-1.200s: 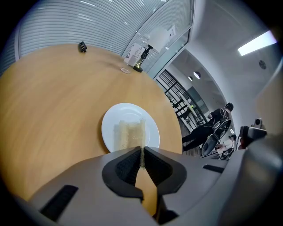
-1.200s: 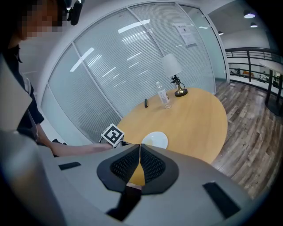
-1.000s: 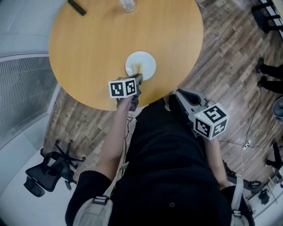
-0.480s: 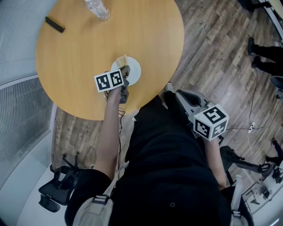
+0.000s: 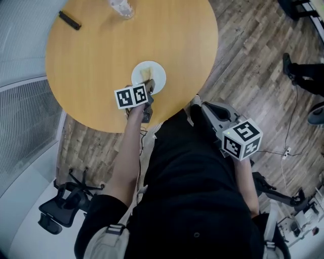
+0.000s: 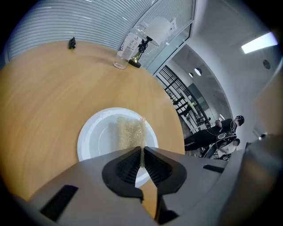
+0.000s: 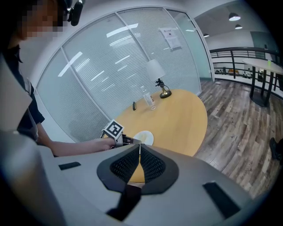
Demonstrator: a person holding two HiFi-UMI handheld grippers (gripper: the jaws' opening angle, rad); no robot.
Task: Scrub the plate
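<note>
A white plate (image 5: 157,76) (image 6: 95,137) (image 7: 146,137) lies near the round wooden table's (image 5: 101,55) front edge. My left gripper (image 5: 148,88) (image 6: 141,152) is shut on a thin yellowish scrubbing pad (image 6: 131,132) (image 5: 146,73) that rests on the plate's inner surface. My right gripper (image 5: 205,109) (image 7: 139,150) is held off the table to the right, at the person's side, jaws shut with nothing between them.
A clear plastic bottle (image 5: 121,7) (image 6: 128,46) (image 7: 149,99) and a small dark object (image 5: 70,20) (image 6: 72,42) sit at the table's far side. A lamp (image 7: 157,75) stands behind the bottle. An office chair (image 5: 63,210) is on the floor at left; a person's feet (image 5: 298,68) at right.
The head view has shifted, so the table sits a little lower and to the right. My left gripper stays on the plate with the pad, drawn slightly toward the near rim. The right gripper is unmoved.
</note>
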